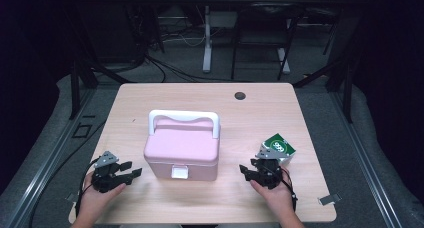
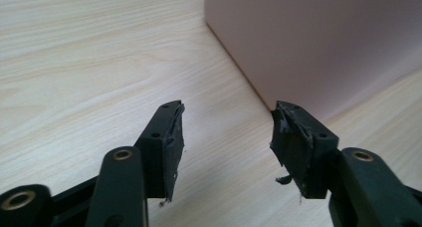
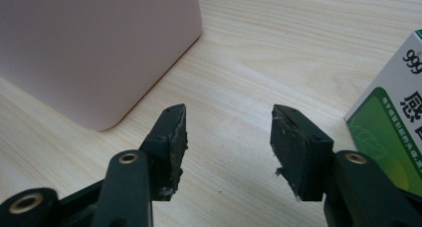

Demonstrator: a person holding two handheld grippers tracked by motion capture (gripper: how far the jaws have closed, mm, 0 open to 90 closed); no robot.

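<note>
Flanking the pink lidded box [image 1: 182, 150] mid-table [image 1: 210, 95], we see our left tongs [image 1: 131, 172] and right tongs [image 1: 246, 171] both spread, empty; a green-and-white carton [image 1: 279, 147] sits just beside the right.

We count one table [image 1: 210, 95]. On it we see one pink box [image 1: 182, 150] with one white handle [image 1: 183, 116] and one white latch [image 1: 179, 172]. We see one green and white carton [image 1: 278, 148]. We count two grippers, a left gripper [image 1: 131, 172] and a right gripper [image 1: 246, 171], and each has two black jaws. Two hands hold them, the left hand [image 1: 98, 194] and the right hand [image 1: 273, 192]. The table has one small dark hole [image 1: 240, 95].
</note>
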